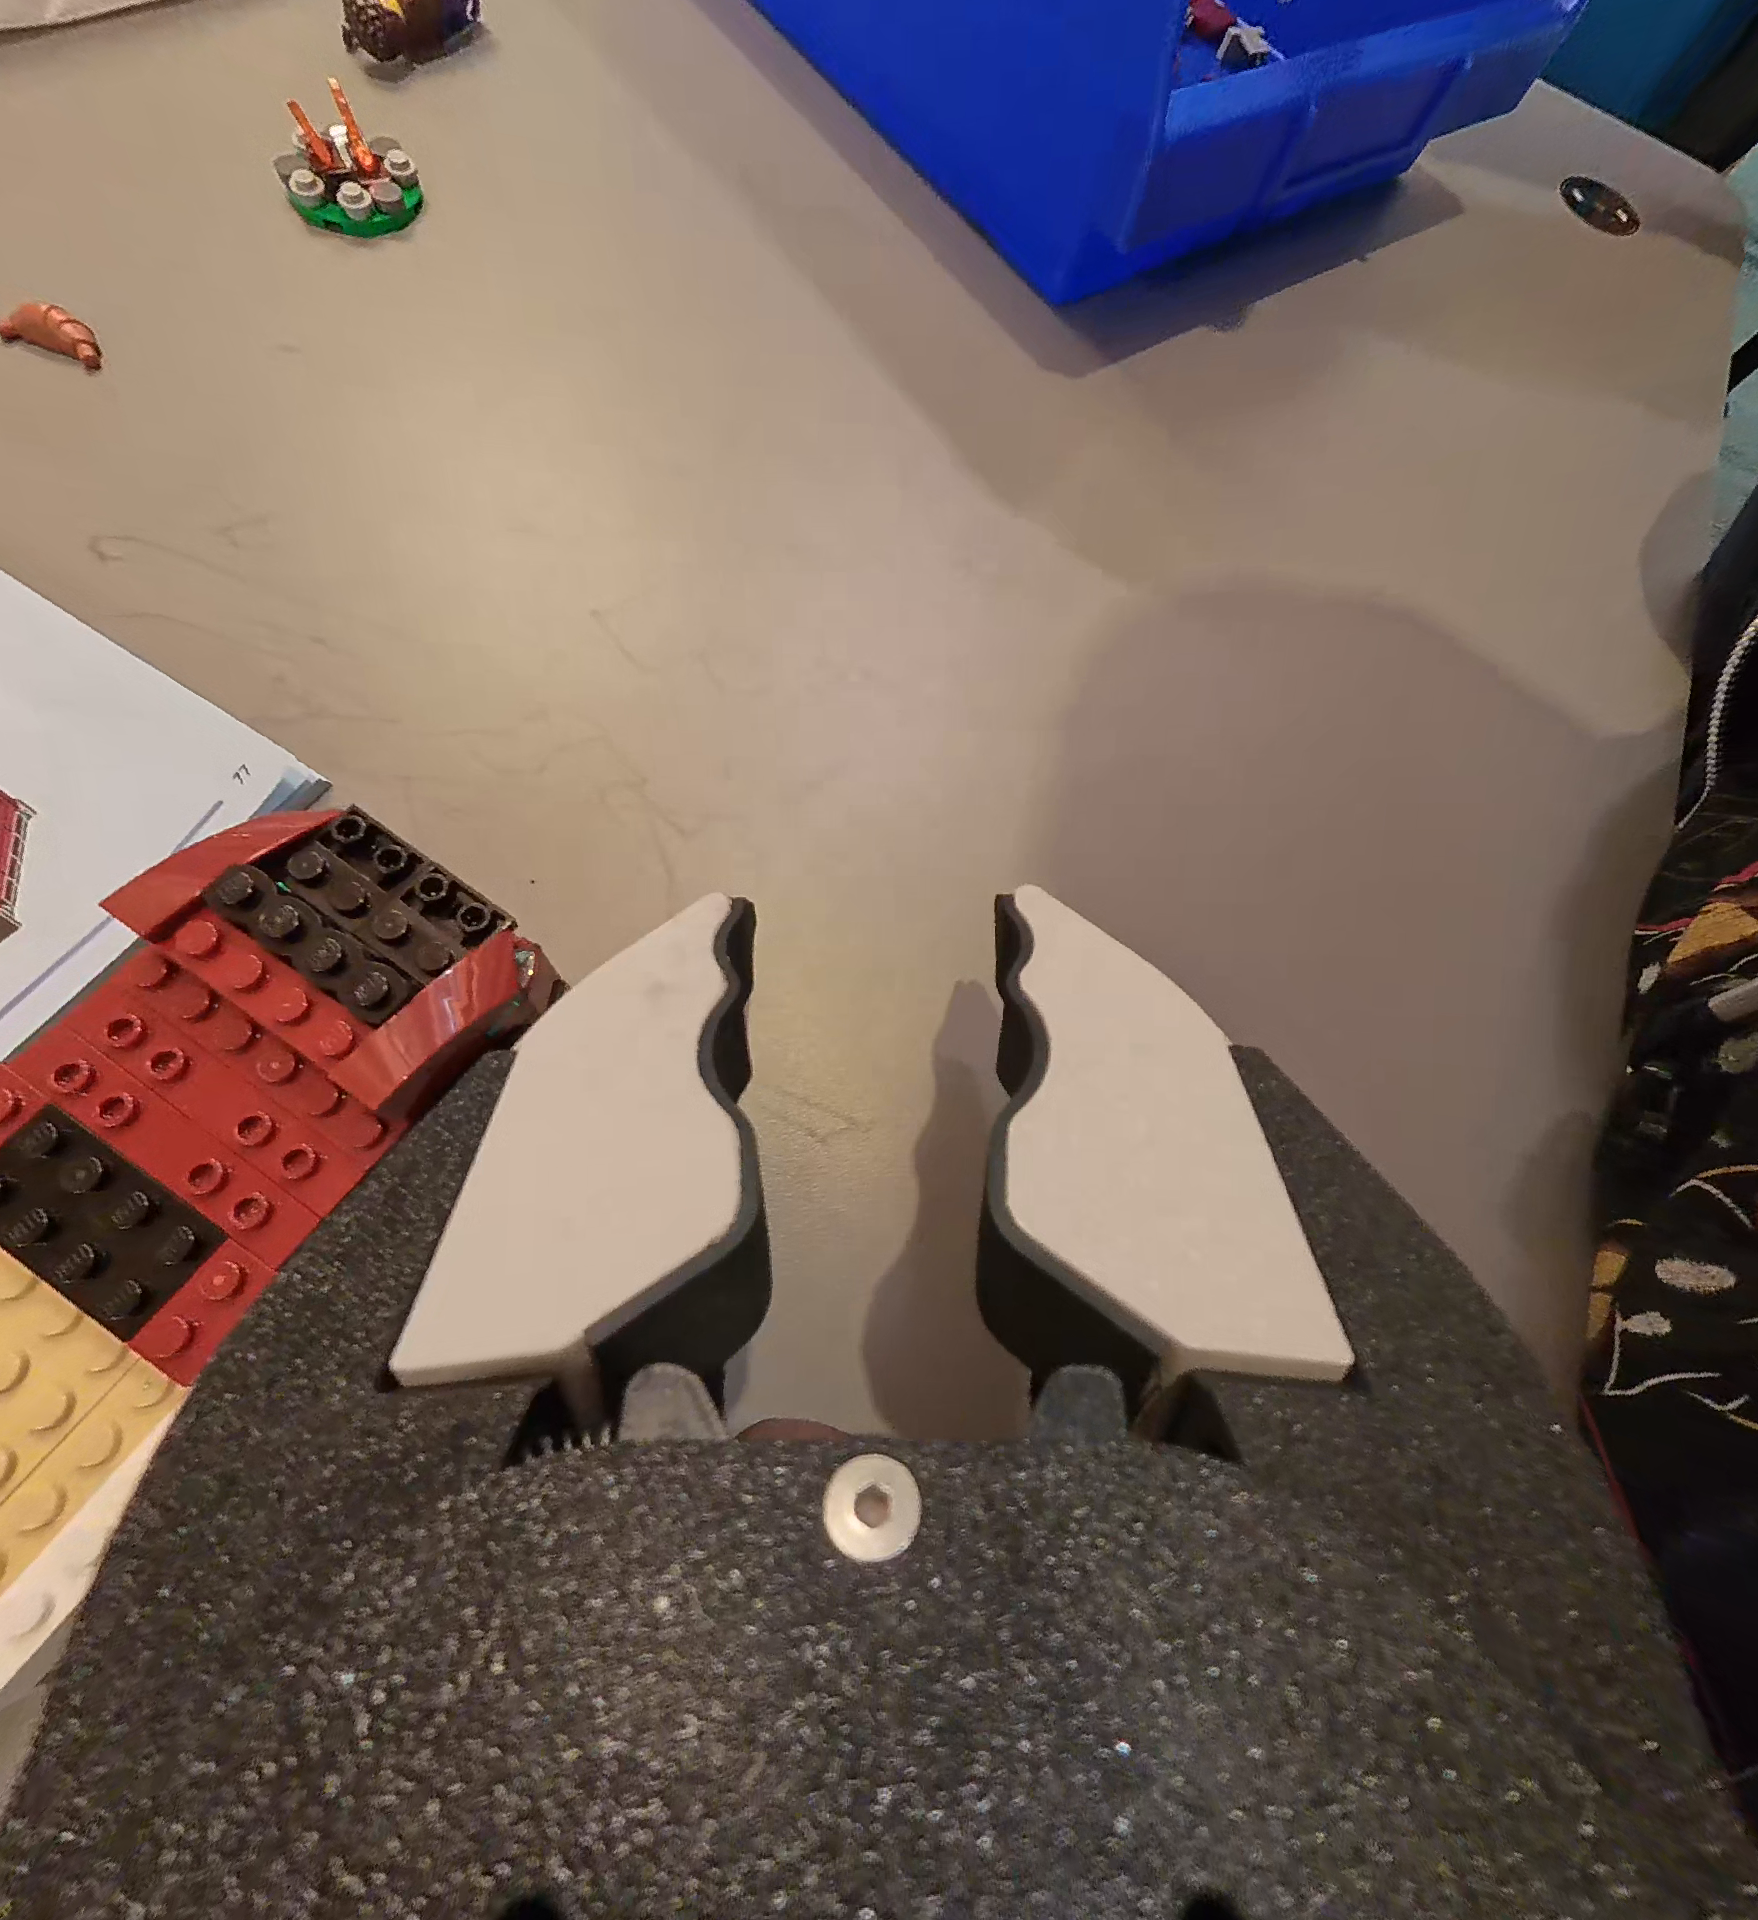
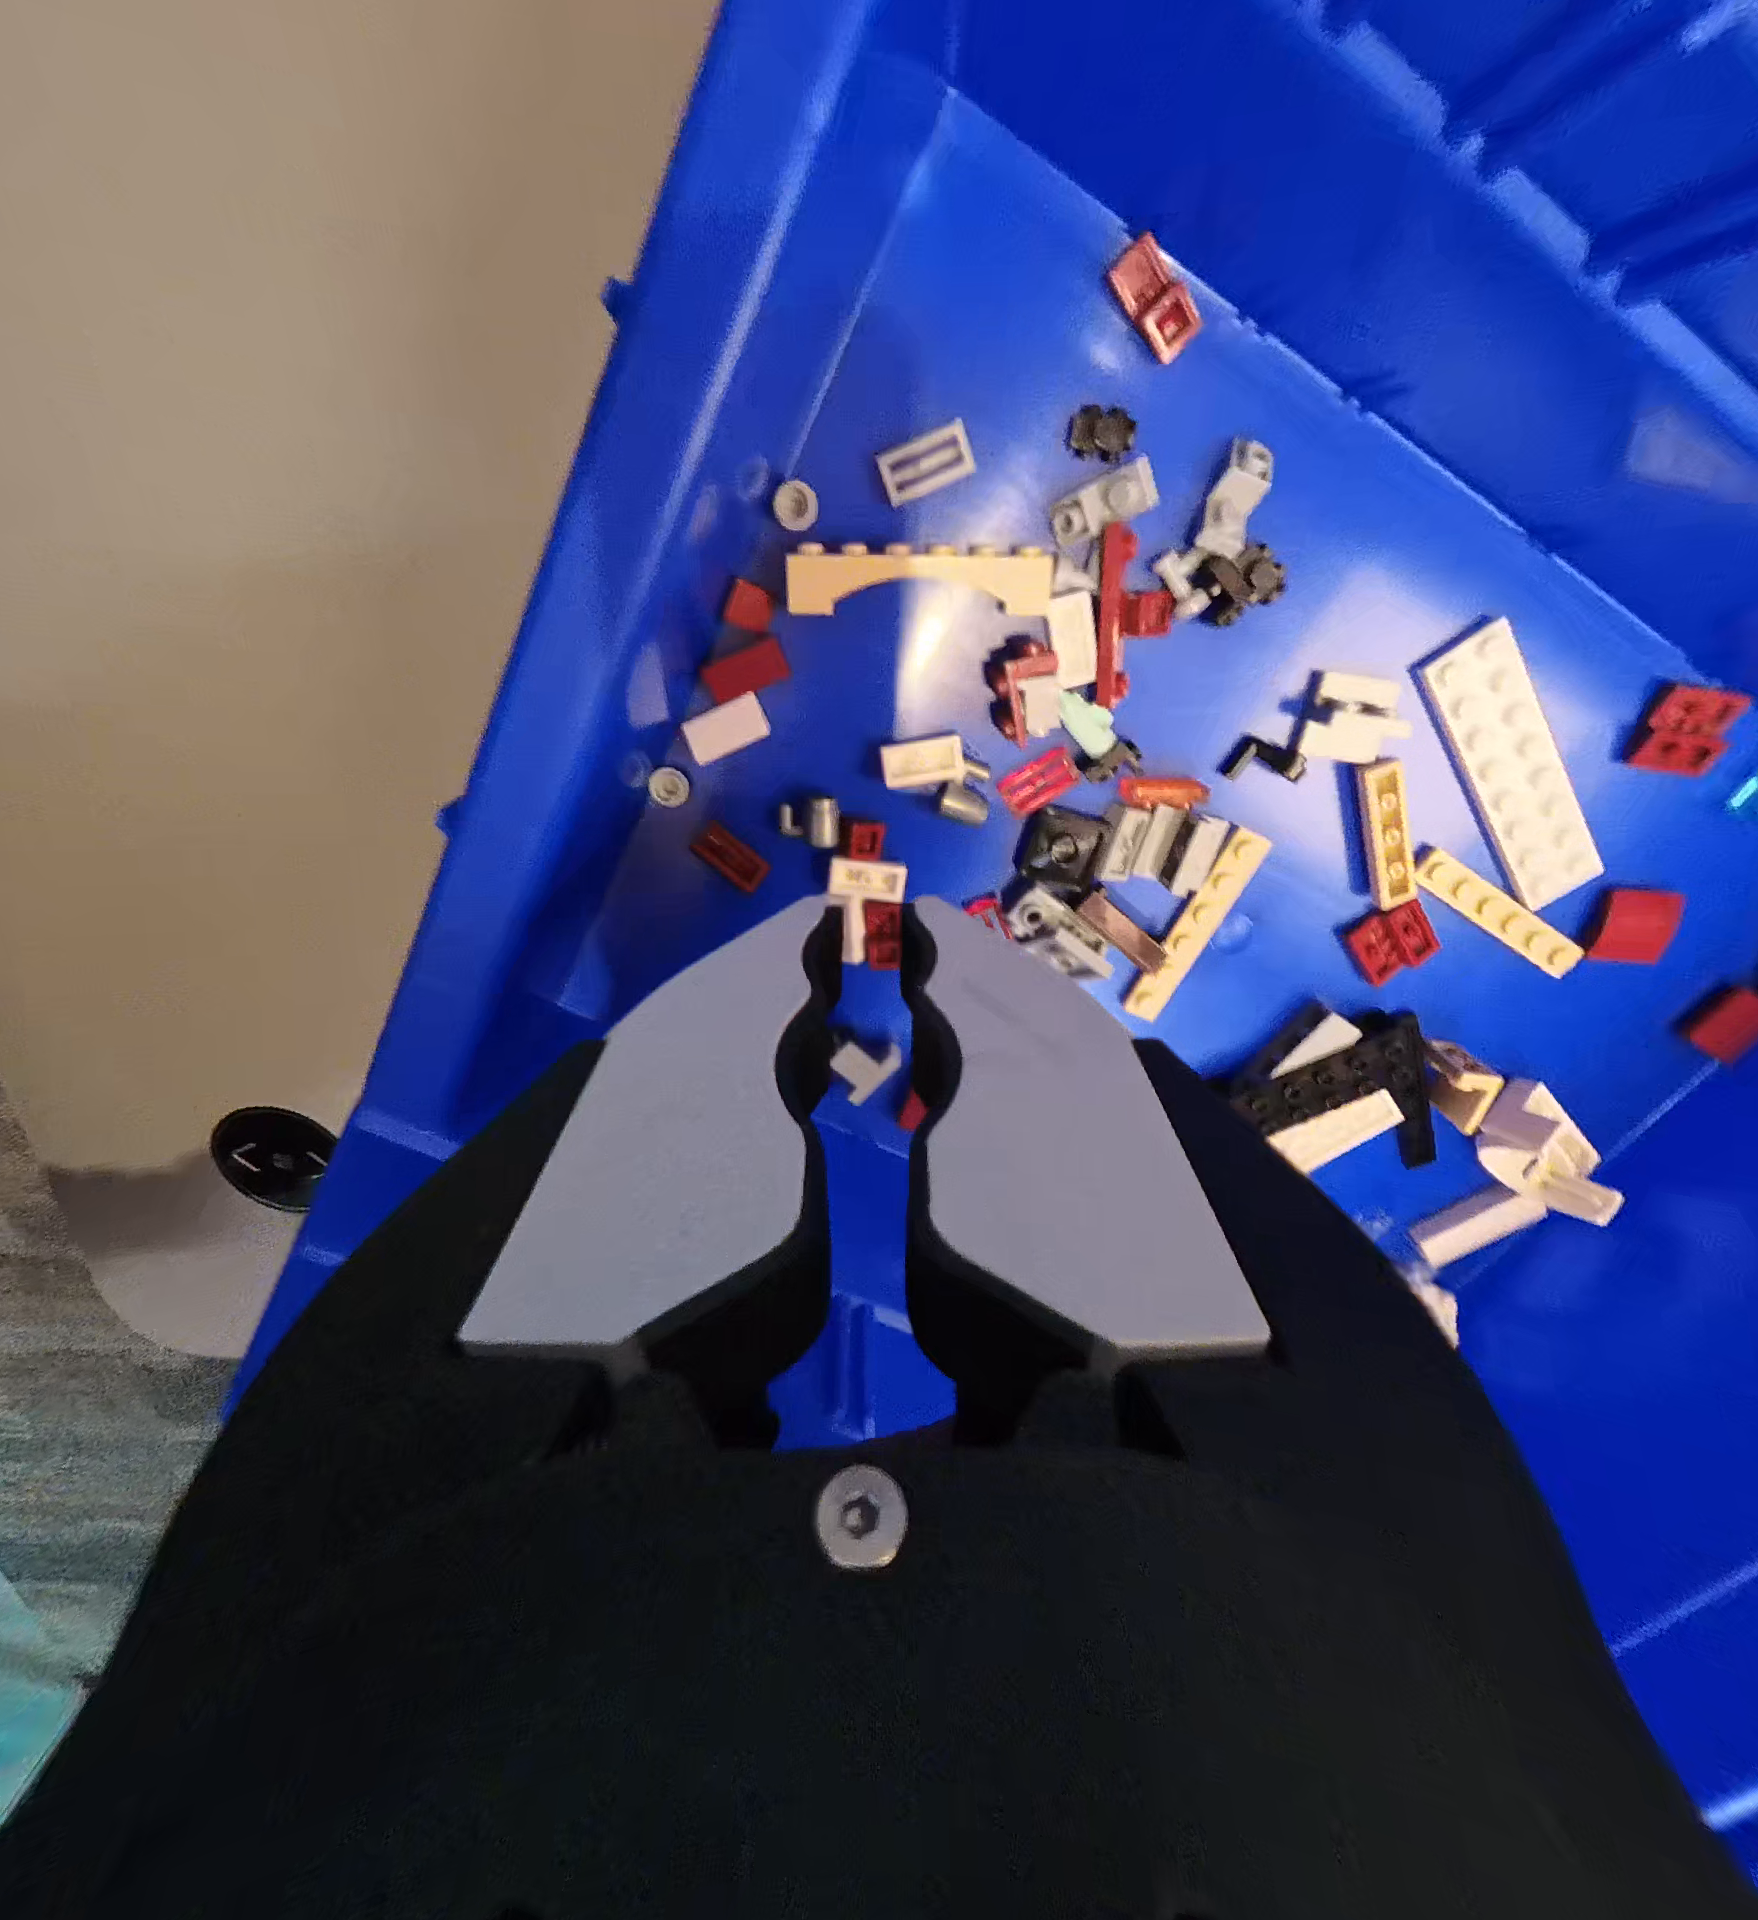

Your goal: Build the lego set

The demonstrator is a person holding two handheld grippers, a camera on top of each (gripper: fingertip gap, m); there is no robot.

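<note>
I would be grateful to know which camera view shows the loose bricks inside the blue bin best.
The right wrist view: it looks straight into the blue bin, with the loose bricks spread across its floor. The left wrist view shows the bin from outside, far off, with only a few bricks visible inside.

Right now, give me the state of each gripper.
Left gripper: open, holding nothing, above the bare table.
Right gripper: closed on a small white and dark red brick piece over the blue bin.

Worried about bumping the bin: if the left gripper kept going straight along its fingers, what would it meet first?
Probably only bare grey table. The left gripper is open and empty; the blue bin lies farther ahead, slightly right, though depth is unclear.
</note>
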